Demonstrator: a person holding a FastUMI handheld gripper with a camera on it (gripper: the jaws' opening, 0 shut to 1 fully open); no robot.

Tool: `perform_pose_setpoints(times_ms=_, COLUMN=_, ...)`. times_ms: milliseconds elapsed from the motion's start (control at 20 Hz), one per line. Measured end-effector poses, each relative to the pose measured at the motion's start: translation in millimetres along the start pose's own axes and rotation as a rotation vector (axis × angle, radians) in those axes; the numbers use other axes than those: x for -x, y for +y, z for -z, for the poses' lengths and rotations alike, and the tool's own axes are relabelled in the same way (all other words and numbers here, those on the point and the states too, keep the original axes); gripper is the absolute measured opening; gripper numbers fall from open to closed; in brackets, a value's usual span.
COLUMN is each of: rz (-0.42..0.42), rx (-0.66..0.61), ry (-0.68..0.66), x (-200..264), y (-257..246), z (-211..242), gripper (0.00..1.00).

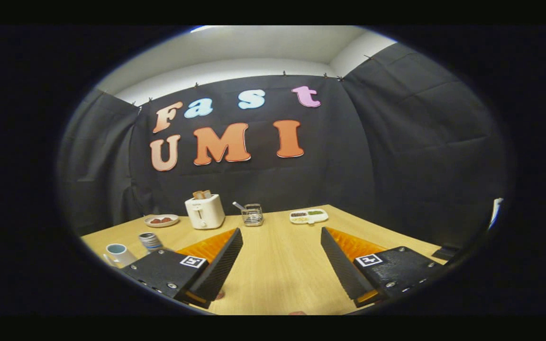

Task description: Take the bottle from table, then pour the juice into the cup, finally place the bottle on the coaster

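**Gripper wide over bare table**

Gripper (281,237) fingers spread wide, holding nothing; bare wooden table (277,270) between and beyond them. Cup (117,252) and bottle (150,241) stand near the table's left edge, left of the left finger. Toaster (204,210), plate (161,220), wire basket (252,215) and tray (308,216) line the far edge.

The gripper (281,265) hangs over the wooden table (277,265), its fingers spread wide with only bare tabletop between them. Beside the left finger, near the table's left edge, stand a white cup (119,253) and a bottle (150,241) just beside it. Along the far edge sit a small plate (161,220), a white toaster (204,211), a wire holder (252,215) and a divided tray (308,216).
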State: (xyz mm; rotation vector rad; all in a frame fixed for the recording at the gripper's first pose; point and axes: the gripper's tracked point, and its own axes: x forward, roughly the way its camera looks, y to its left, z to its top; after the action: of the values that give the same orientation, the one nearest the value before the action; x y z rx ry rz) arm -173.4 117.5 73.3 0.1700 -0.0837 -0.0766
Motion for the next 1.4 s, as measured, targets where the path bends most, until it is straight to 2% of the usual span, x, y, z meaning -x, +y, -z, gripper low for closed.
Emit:
perform_pose_setpoints(times_ms=100, rz=0.009, rx=0.015, ry=0.012, x=20.1, y=5.8, z=6.1, gripper=0.99)
perform_pose_setpoints(times_ms=300, rz=-0.029, rx=0.015, ry=0.041, x=52.2, y=32.3, z=20.7, gripper=0.99)
perform_pose_setpoints(times_ms=500, rz=-0.099, rx=0.025, ry=0.078, x=62.9, y=70.2, z=37.8, gripper=0.98)
perform_pose_setpoints(times_ms=700, rz=-0.159, rx=0.066, ry=0.127, x=63.3, y=100.5, z=61.0, gripper=0.99)
perform_pose_setpoints(times_ms=850, rz=-0.155, rx=0.1, ry=0.168, x=55.0, y=108.4, z=78.6, gripper=0.99)
perform_pose_setpoints(times_ms=1400, rz=-0.14, rx=0.092, ry=0.299, x=28.6, y=122.3, z=129.3, gripper=0.99)
